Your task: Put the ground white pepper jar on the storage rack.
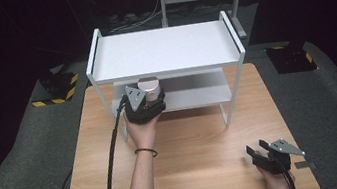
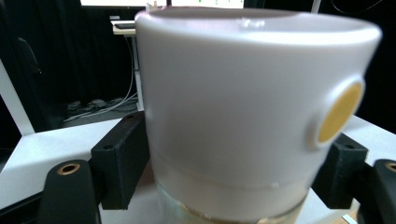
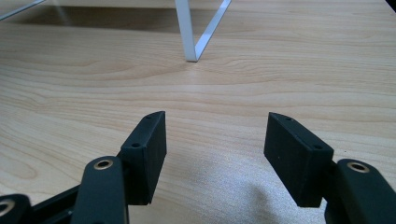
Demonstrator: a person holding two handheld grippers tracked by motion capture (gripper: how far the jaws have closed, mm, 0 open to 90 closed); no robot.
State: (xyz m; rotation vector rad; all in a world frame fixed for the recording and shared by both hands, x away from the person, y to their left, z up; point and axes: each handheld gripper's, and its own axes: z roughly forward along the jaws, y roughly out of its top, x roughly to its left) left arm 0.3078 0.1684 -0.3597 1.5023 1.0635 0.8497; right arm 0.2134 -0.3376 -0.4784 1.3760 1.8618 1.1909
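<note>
A white cylindrical container [image 1: 149, 86] with a round yellow spot on its side [image 2: 243, 107] is at the front left of the white rack's lower shelf [image 1: 197, 97]. My left gripper [image 1: 149, 100] is shut on it, one black jaw pressed against each side of its lower part [image 2: 233, 163]. I cannot tell whether the container rests on the shelf or hangs just above it. My right gripper [image 1: 257, 148] is open near the table's front right corner, low over the bare wood [image 3: 215, 140], with nothing between its jaws.
The white two-level rack [image 1: 165, 49] stands at the back of the wooden table [image 1: 193, 141]; its top shelf is bare. One of its front legs [image 3: 187, 37] stands ahead of the right gripper. Dark floor and grey padding surround the table.
</note>
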